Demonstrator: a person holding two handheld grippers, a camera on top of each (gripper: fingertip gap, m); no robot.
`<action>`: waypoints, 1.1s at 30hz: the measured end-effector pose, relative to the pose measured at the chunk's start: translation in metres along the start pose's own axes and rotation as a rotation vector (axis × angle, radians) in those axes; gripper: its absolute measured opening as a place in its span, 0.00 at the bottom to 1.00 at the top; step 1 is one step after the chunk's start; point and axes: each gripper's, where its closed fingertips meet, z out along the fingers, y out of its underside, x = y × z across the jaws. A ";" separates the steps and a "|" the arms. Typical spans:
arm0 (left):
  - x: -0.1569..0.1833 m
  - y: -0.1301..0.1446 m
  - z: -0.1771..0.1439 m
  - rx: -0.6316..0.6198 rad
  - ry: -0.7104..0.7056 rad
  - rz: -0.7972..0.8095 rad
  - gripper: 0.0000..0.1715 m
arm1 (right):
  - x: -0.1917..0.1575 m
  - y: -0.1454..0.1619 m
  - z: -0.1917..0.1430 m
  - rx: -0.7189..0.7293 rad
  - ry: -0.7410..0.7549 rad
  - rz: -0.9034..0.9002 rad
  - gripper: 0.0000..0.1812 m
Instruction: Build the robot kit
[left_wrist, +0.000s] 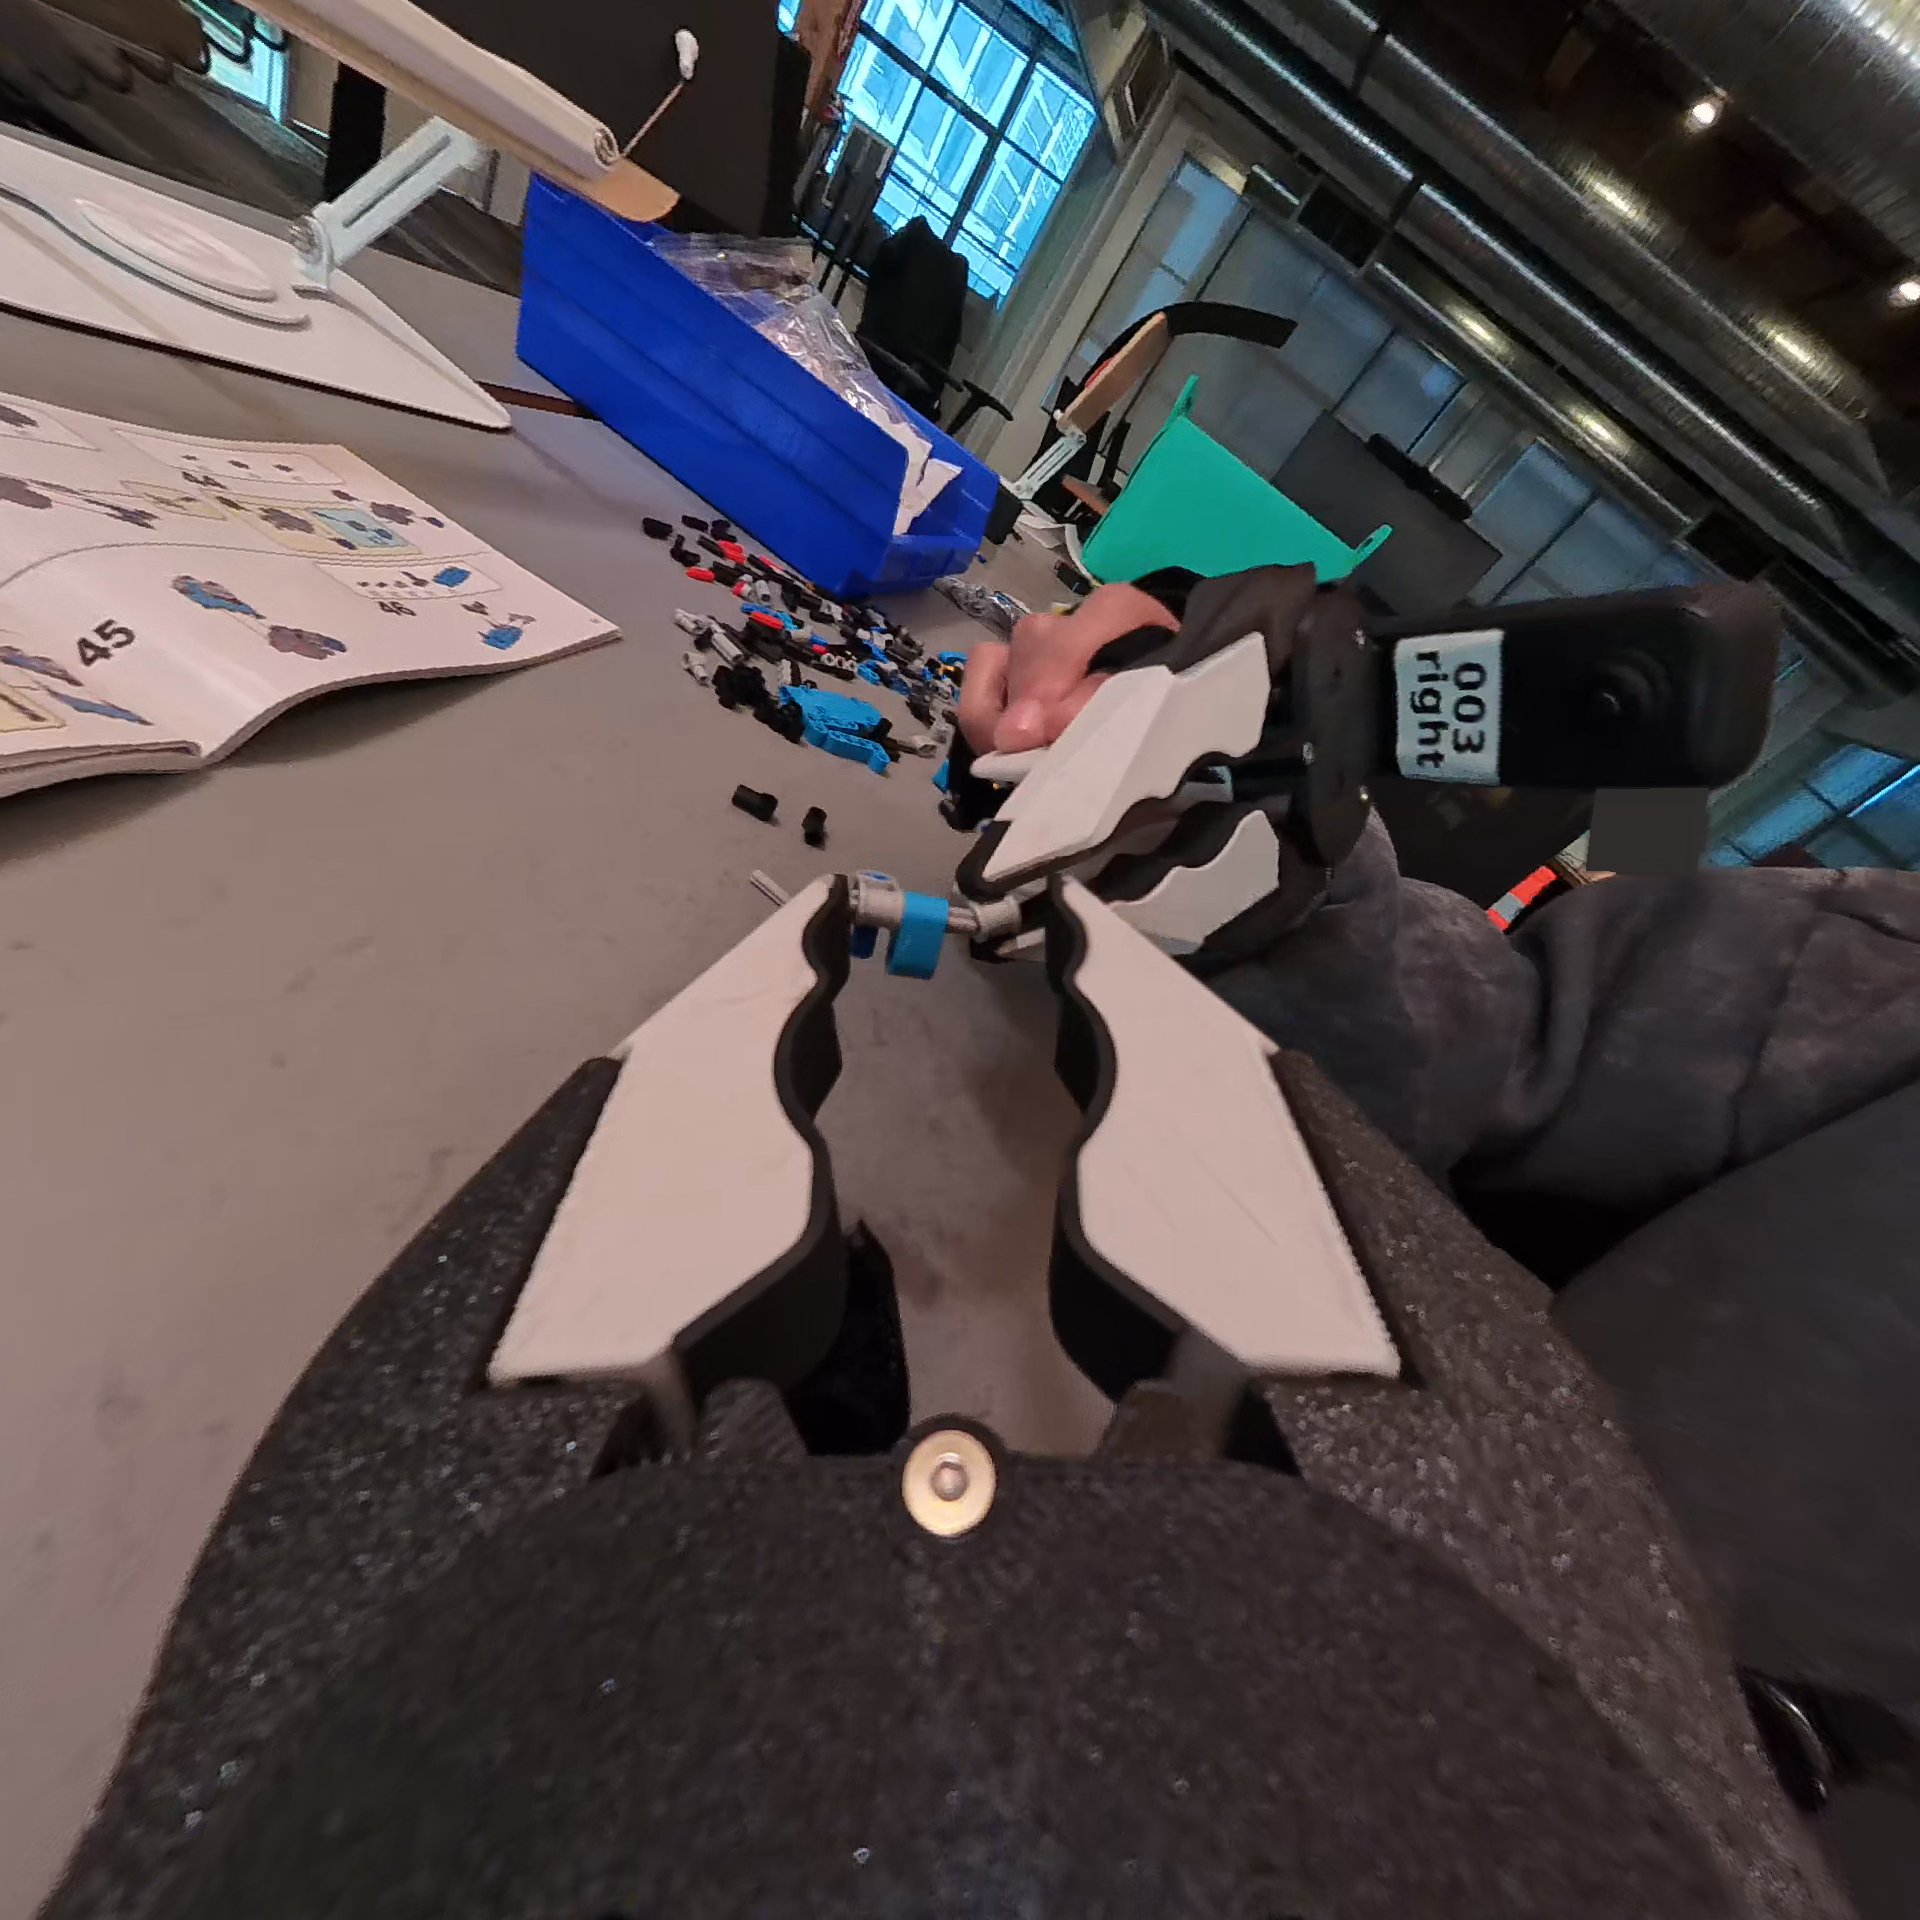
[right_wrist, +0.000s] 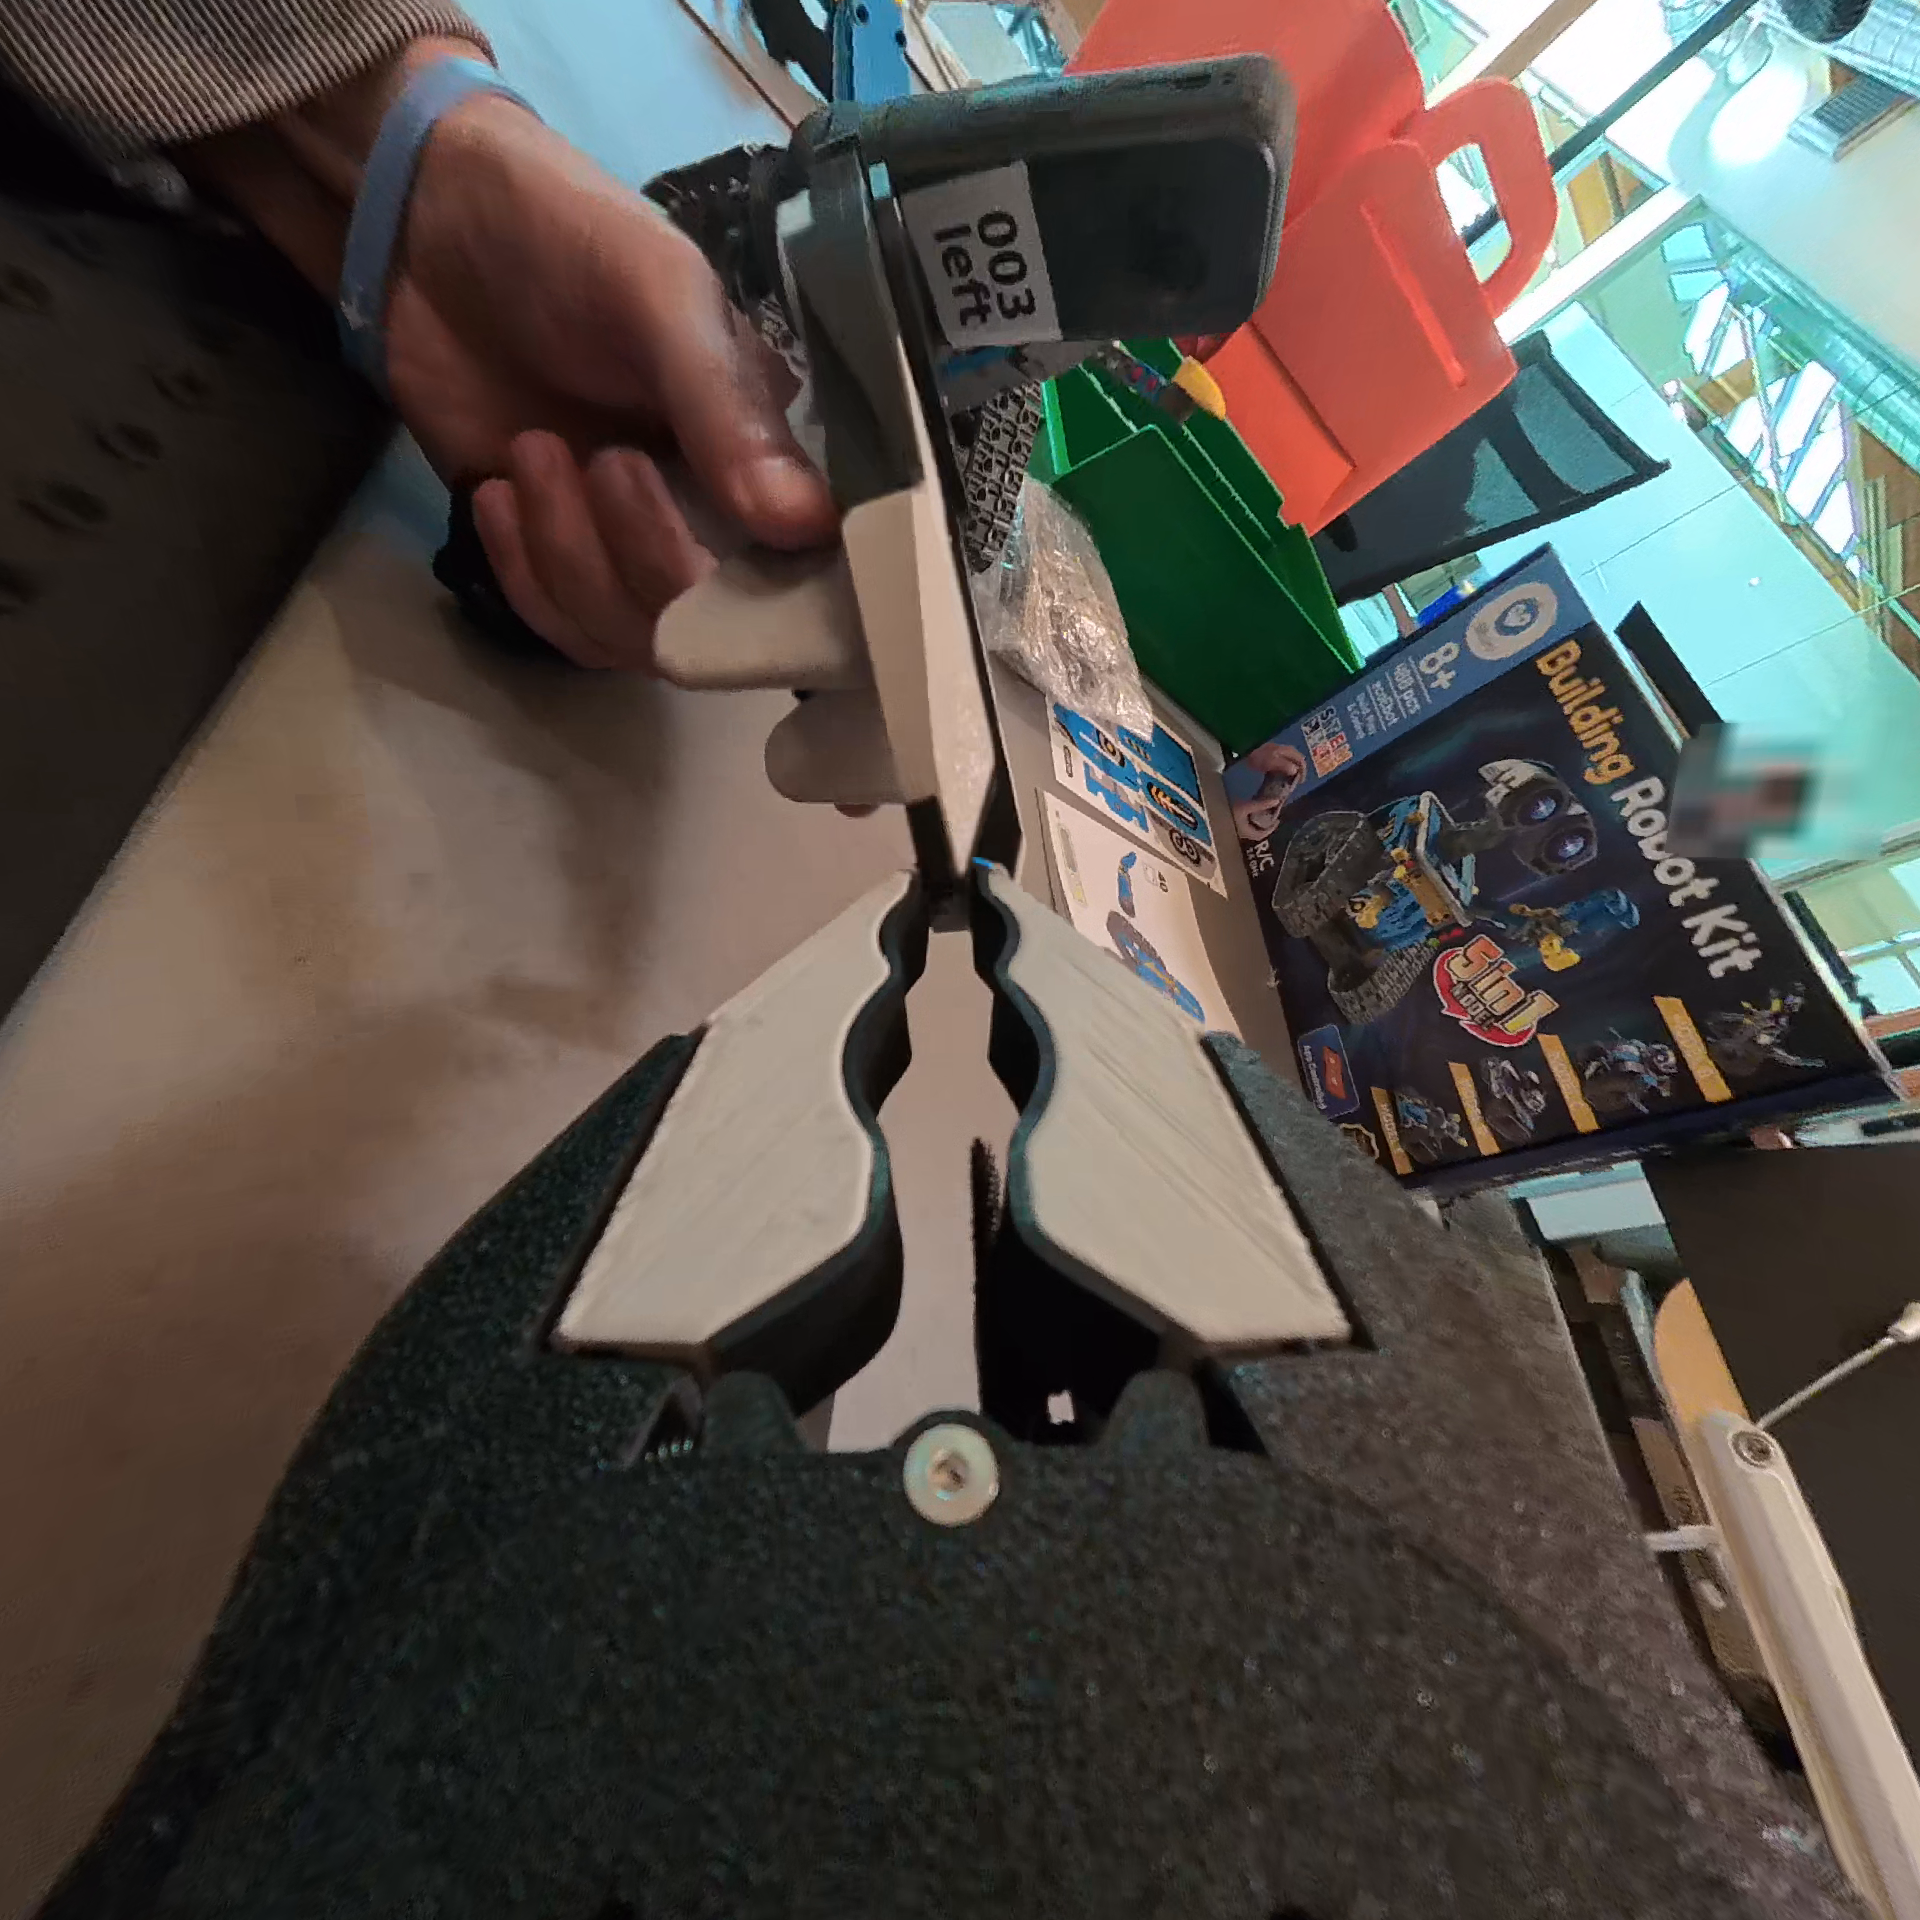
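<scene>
A small assembly (left_wrist: 916, 932), a grey axle with a blue bush and grey connectors, spans the gap between the tips of my left gripper (left_wrist: 945, 899) just above the grey table (left_wrist: 416, 935). Its left end sits against the left pad. My right gripper (left_wrist: 987, 909) comes in from the right and pinches the assembly's grey right end. In the right wrist view my right gripper (right_wrist: 951, 888) is nearly closed on that thin end, with a sliver of blue (right_wrist: 982, 862) showing. The left gripper (right_wrist: 940, 831) shows edge-on there, held by a hand (right_wrist: 582, 343).
A pile of small black, blue and red parts (left_wrist: 810, 655) and two loose black pieces (left_wrist: 774, 810) lie beyond the grippers. An open instruction booklet (left_wrist: 260, 582) and a blue bin (left_wrist: 748, 416) are left. A kit box (right_wrist: 1538, 914), green bin (right_wrist: 1174, 540) and sticker sheet (right_wrist: 1132, 779) stand opposite. My left and right fingertips are right by each other.
</scene>
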 end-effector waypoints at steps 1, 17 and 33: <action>-0.001 0.000 0.000 0.002 -0.006 0.000 0.21 | 0.000 0.000 0.001 -0.014 0.015 -0.012 0.04; -0.006 -0.003 -0.002 0.017 -0.038 0.005 0.18 | 0.006 0.002 0.004 -0.099 0.119 -0.106 0.04; 0.019 -0.024 -0.010 0.131 0.057 0.075 0.23 | 0.022 -0.018 -0.006 -0.015 0.268 -0.151 0.04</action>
